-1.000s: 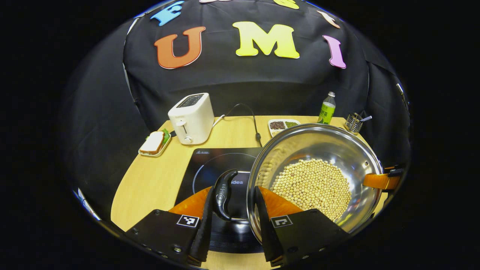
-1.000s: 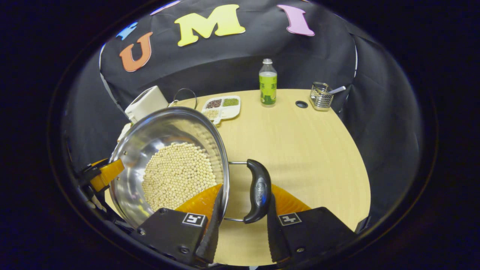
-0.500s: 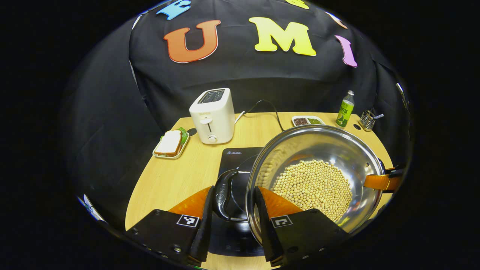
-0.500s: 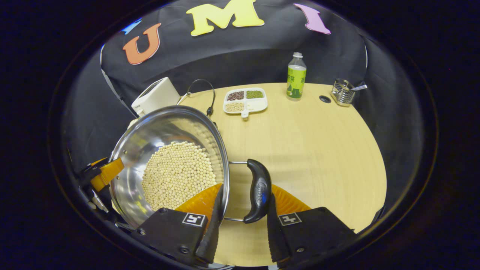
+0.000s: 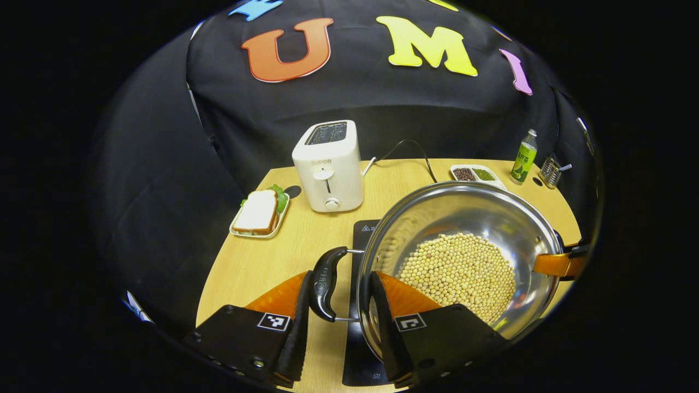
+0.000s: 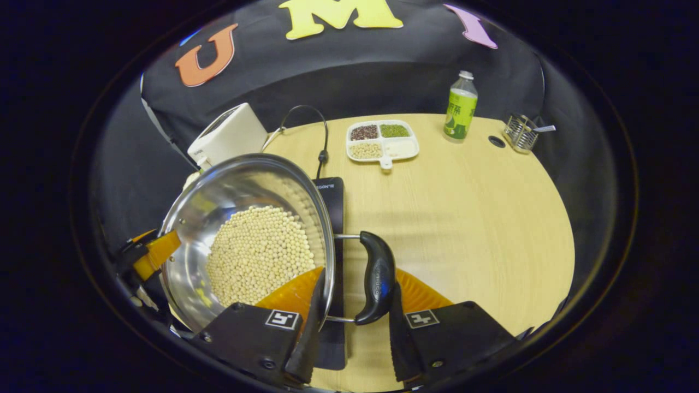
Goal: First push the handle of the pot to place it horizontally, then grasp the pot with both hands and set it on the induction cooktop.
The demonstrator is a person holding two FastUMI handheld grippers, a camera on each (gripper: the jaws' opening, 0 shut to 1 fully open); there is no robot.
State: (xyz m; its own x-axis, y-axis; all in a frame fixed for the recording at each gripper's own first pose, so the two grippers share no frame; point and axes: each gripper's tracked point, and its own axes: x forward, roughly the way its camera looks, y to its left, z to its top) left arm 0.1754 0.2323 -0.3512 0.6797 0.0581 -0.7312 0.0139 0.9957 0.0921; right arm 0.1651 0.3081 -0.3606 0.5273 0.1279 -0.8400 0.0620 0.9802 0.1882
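The stainless steel pot (image 5: 464, 256), its floor covered with soybeans (image 5: 458, 273), is held level above the black induction cooktop (image 6: 333, 202) on the tabletop (image 6: 464, 218). The left claw (image 5: 338, 327) is clamped on the pot's left side handle (image 5: 323, 284); the right claw (image 6: 352, 333) is clamped on the right side handle (image 6: 375, 278). Judging by the load, the pot is rigid but fairly heavy, its polished wall slippery, and the beans would roll if it tipped. The two loop handles are the sensible holds, kept level.
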